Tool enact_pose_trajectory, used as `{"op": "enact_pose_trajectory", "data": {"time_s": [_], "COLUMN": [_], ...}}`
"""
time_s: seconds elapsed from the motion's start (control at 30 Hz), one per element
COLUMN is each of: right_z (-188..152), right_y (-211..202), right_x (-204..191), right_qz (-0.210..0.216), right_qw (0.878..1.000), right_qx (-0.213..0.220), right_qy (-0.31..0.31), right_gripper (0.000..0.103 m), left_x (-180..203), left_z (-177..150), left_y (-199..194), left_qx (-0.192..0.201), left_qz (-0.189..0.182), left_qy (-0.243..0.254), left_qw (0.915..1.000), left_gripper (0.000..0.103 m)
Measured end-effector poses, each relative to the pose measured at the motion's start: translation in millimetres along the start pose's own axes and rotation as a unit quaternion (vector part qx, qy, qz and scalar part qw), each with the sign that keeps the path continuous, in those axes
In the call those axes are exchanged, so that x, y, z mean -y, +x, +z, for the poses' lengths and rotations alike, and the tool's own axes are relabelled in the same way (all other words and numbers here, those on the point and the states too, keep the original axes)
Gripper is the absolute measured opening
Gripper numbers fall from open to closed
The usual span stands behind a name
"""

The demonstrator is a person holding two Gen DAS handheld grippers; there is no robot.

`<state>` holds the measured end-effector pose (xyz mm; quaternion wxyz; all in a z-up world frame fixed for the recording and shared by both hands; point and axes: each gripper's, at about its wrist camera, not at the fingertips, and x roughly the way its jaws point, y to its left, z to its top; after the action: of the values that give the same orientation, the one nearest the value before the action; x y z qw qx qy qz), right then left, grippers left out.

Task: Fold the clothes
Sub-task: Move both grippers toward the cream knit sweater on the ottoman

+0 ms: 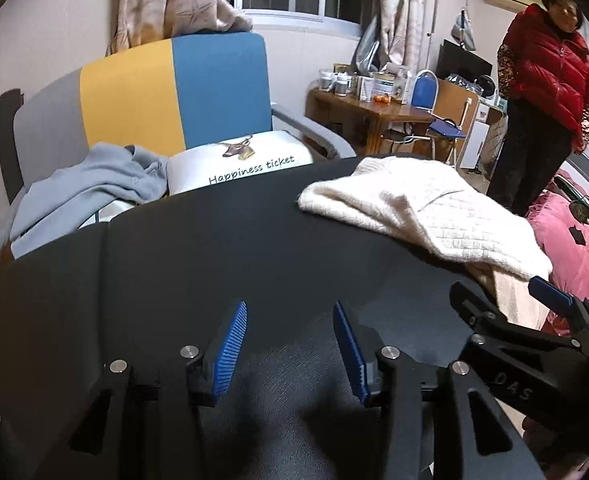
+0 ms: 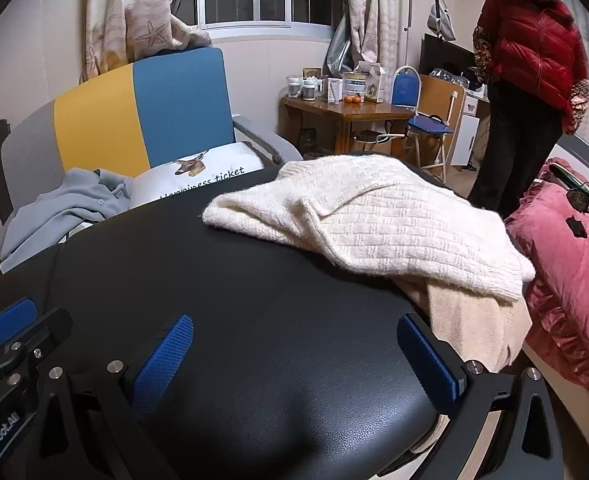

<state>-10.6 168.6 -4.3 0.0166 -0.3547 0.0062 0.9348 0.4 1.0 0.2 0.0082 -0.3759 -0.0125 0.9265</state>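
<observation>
A cream, basket-weave knitted sweater lies bunched on the far right part of a black, leather-textured tabletop, one edge draped over the table's right rim above a beige cloth that hangs below it. The left gripper, black with blue ribbed pads, hovers over bare tabletop with its jaws partly apart and nothing between them; it is well short of the sweater. The right gripper, with blue textured pads, has its jaws spread wide and empty; its right finger sits near the beige cloth, though contact cannot be judged from this view. Beyond the table stands an armchair with grey, yellow and blue panels, bearing a crumpled pale-blue garment and a white cushion printed with a deer head. A person in a red padded jacket stands at the right, beside a pink ruffled bedcover. A cluttered wooden side table is behind.
</observation>
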Motion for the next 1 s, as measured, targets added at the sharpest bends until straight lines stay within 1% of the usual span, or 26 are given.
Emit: {"op": "enact_pose_trajectory", "data": {"time_s": [0.17, 0.2, 0.27, 0.3, 0.33, 0.4, 0.43, 0.5, 0.57, 0.6, 0.63, 0.7, 0.8, 0.87, 0.9, 0.93, 1.0], "right_z": [0, -2, -6, -10, -14, -22, -26, -36, -44, -46, -44, -33, -7, 11, 19, 26, 39], "right_y": [3, 5, 9, 11, 15, 28, 37, 58, 77, 85, 91, 101, 116, 126, 133, 145, 169], "right_x": [-1, -2, -5, -5, -3, 2, 6, 18, 31, 36, 41, 48, 53, 57, 59, 62, 69], "right_qz": [-0.002, 0.003, 0.014, 0.025, 0.043, 0.093, 0.127, 0.198, 0.245, 0.256, 0.255, 0.241, 0.220, 0.206, 0.204, 0.208, 0.210], "right_qw": [1.000, 1.000, 1.000, 1.000, 0.999, 0.995, 0.991, 0.974, 0.957, 0.951, 0.950, 0.953, 0.961, 0.966, 0.966, 0.964, 0.958], "right_qx": [-0.013, -0.014, -0.014, -0.014, -0.014, -0.021, -0.031, -0.061, -0.079, -0.086, -0.087, -0.074, -0.051, -0.035, -0.030, -0.030, -0.027], "right_qy": [-0.003, -0.003, -0.003, 0.000, 0.005, 0.025, 0.043, 0.093, 0.136, 0.150, 0.160, 0.165, 0.159, 0.154, 0.156, 0.165, 0.195], "right_gripper": [0.103, 0.103, 0.103, 0.103, 0.103, 0.103, 0.103, 0.102, 0.088, 0.074, 0.068, 0.068, 0.068, 0.068, 0.068, 0.068, 0.068], "left_x": [11, 6, -7, -13, -13, -13, -15, -20, -28, -31, -33, -36, -47, -48, -48, -49, -50], "left_z": [-8, -10, -19, -19, -20, -24, -28, -40, -54, -60, -64, -73, -84, -85, -84, -85, -86], "left_y": [-5, -3, 5, 15, 23, 40, 45, 53, 61, 64, 66, 70, 80, 79, 79, 80, 80], "left_qx": [0.009, 0.009, -0.006, -0.021, -0.041, -0.081, -0.090, -0.104, -0.119, -0.124, -0.128, -0.135, -0.149, -0.140, -0.141, -0.139, -0.134], "left_qz": [0.002, -0.003, -0.018, -0.027, -0.028, -0.029, -0.025, -0.017, -0.013, -0.009, -0.005, 0.000, -0.011, -0.012, -0.014, -0.019, -0.032], "left_qy": [0.017, 0.002, -0.010, -0.014, -0.017, -0.022, -0.021, -0.017, -0.014, -0.011, -0.010, -0.008, -0.021, -0.015, -0.012, -0.011, -0.010], "left_qw": [0.9998, 1.0000, 0.9998, 0.9993, 0.9986, 0.9961, 0.9954, 0.9942, 0.9928, 0.9921, 0.9918, 0.9908, 0.9885, 0.9900, 0.9899, 0.9901, 0.9904], "left_gripper": [0.047, 0.048, 0.049, 0.049, 0.049, 0.049, 0.049, 0.049, 0.049, 0.049, 0.049, 0.049, 0.049, 0.049, 0.050, 0.051, 0.059]}}
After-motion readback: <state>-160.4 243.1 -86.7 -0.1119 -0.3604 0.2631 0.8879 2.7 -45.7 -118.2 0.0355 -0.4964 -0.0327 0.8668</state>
